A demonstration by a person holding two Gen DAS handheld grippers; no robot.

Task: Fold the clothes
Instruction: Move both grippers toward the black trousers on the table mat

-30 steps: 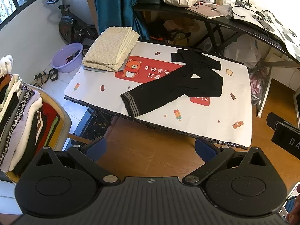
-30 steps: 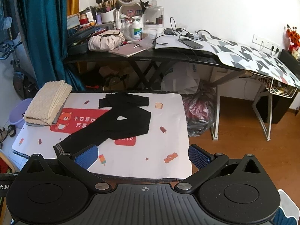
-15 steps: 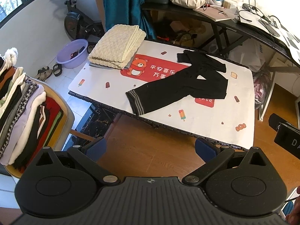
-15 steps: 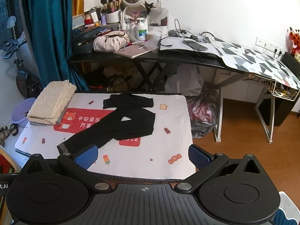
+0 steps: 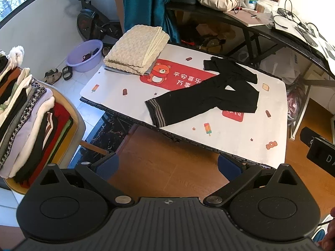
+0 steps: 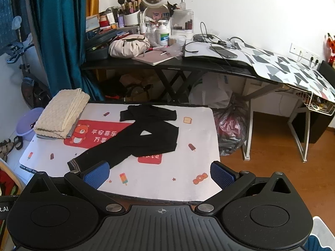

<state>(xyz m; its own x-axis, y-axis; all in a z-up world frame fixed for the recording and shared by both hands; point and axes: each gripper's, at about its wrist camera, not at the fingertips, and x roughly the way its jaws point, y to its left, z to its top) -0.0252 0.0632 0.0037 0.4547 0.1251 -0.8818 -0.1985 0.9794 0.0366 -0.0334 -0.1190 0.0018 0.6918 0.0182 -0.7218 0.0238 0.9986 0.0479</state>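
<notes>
While both hand-held grippers hang short of it, the counter [image 5: 240,144] fills the middle of each view, covered by a white mat [image 6: 159,175] printed with a red bear panel, ice lollies and small stars. Behind it stands a black desk [image 6: 188,68] crowded with a bag, bottles, brushes and cables. At the left edge of the left wrist view a chair [image 5: 78,121] carries a tall stack of clothes [image 5: 29,125]. Black trousers [image 5: 209,100] lie spread on the mat, crumpled near the far side, one leg running toward the near-left edge and ending in a striped cuff [image 5: 156,113] close to the counter's rim (the second leg cannot be made out clearly among the folds). A folded cream blanket [image 5: 136,50] sits on the far-left corner of the mat, apart from the trousers. On the floor beyond that corner stands a purple basin [image 5: 84,55]. The left hand-held gripper [image 5: 167,164] is spread wide and holds nothing, over bare floor before the counter. The right hand-held gripper [image 6: 160,174] is likewise spread and empty, above the mat's near edge, its left pad [image 6: 97,173] seen just beside the cuff.
</notes>
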